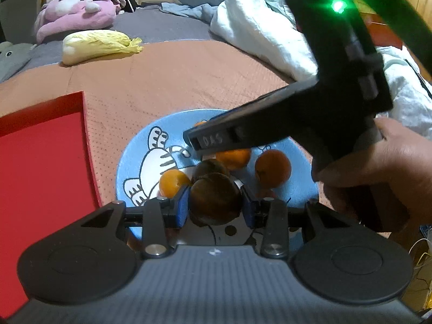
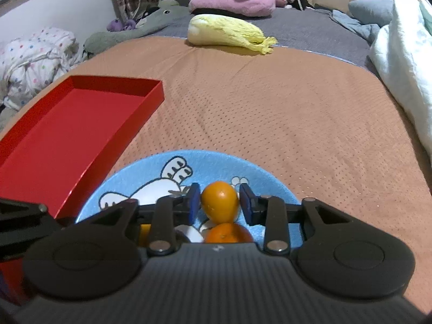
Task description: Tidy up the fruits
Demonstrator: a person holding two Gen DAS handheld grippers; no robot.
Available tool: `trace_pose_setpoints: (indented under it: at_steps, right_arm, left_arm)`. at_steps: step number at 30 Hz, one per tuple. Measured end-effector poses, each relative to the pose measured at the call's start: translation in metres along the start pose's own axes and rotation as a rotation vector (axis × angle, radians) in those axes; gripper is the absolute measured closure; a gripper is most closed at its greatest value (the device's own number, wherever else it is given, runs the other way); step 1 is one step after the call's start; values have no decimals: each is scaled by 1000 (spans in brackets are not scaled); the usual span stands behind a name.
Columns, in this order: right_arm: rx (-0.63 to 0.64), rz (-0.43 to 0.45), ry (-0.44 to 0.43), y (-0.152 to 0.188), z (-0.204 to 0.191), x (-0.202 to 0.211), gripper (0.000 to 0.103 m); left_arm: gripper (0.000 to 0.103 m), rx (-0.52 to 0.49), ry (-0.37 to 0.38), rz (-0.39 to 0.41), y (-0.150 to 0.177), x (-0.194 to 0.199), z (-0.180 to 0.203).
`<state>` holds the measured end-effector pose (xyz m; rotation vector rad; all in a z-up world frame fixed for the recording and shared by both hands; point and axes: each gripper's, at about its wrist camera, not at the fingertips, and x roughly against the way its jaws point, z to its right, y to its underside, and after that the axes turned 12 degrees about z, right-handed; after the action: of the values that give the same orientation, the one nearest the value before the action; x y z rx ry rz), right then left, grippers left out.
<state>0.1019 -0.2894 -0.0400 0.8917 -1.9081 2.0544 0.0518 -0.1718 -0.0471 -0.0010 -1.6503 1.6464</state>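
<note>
Fruits are sitting on a blue cartoon plate (image 2: 129,174): oranges (image 1: 272,168) and dark brown round ones. The red tray (image 2: 81,113) is lying bare beside it. The left gripper (image 1: 215,203) is clamping a brown fruit (image 1: 216,199); the right gripper (image 2: 220,202) is straddling a small orange (image 2: 220,199), pads apart.

A glossy, smooth blue plate (image 2: 259,174) is seen on a matt orange bedcover (image 2: 270,102) of dimpled cloth. At the left of the frame, a red tray (image 2: 81,124) shows a smooth satin finish. The oranges (image 2: 220,202) look faintly pitted and shiny.
</note>
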Motion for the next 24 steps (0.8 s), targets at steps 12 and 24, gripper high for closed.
trace_pose_setpoints:
  at_steps: [12,24]
  right_arm:
    - [-114,196,48,-1,27,106,32]
    - [-75,122,-5,45,5,192,31]
  left_arm:
    - [14,67,-93,64,-6,37,-3]
    - [0,82,-264,109,0,92,10]
